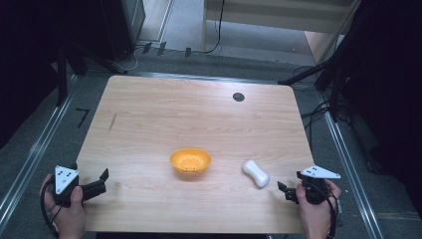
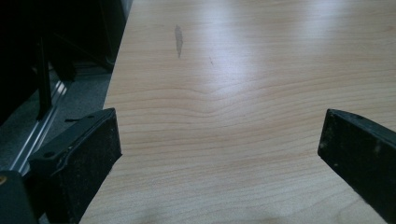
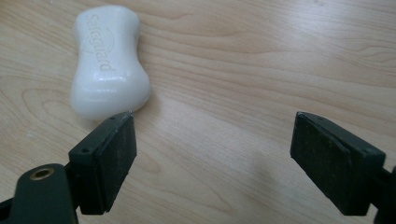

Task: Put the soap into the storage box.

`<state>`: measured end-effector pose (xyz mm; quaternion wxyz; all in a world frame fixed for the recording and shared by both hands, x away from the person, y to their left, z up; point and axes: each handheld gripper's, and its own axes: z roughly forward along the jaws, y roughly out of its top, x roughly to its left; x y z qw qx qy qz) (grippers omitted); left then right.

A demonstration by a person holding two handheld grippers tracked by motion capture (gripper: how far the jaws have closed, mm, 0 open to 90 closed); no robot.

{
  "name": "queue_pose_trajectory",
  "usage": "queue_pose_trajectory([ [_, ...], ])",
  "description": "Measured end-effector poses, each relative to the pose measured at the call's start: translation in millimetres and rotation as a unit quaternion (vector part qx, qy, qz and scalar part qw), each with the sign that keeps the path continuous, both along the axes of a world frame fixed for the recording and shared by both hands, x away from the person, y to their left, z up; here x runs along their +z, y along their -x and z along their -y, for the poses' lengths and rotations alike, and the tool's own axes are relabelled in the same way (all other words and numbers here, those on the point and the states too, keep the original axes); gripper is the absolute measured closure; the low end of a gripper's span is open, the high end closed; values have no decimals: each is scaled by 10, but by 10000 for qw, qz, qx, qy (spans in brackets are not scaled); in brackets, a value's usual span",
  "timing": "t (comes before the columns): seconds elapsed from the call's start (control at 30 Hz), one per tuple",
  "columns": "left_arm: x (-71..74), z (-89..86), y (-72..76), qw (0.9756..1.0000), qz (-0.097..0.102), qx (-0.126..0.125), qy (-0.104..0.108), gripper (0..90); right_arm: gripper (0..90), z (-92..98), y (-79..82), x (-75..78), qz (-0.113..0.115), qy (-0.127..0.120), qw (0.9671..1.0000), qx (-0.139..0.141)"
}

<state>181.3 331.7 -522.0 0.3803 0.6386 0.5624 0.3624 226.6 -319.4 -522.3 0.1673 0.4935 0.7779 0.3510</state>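
Here, in the high view, a white bar of soap (image 1: pixel 256 173) lies flat on the tabletop (image 1: pixel 164 114), to the right of a yellow bowl (image 1: pixel 190 161) and apart from it. The right hand-held gripper (image 1: pixel 284 191) sits just beside the soap, near the front right corner; its jaws stand apart and hold nothing. The left hand-held gripper (image 1: pixel 103 180) rests near the front left edge, well apart from both things. The tabletop between soap and bowl is bare, so a short lift and carry to the left has open room. The right edge and the front edge are near the right hand, so any push on the soap should go inward.

In the left gripper view, the jaws stand wide apart over bare wood, with nothing between them. The left table edge runs close beside the left jaw.

In the right gripper view, the soap (image 3: pixel 108 63) lies ahead and to the left of the open jaws, its near end just beyond the left jaw. The bar is waisted, rounded at both ends and glossy. It is judged light, stiff and slippery. The narrow waist is the best place to take hold, since the wider ends resist sliding out. The gripper needs to shift left to straddle it.
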Motion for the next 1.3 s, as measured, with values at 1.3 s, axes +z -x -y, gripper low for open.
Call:
queue_pose_trajectory([
  [1.3, 1, -5, -18, 10000, -75, -21, -2, 0, 183, -491, -310, 188, -818, 633, 9921, 710],
])
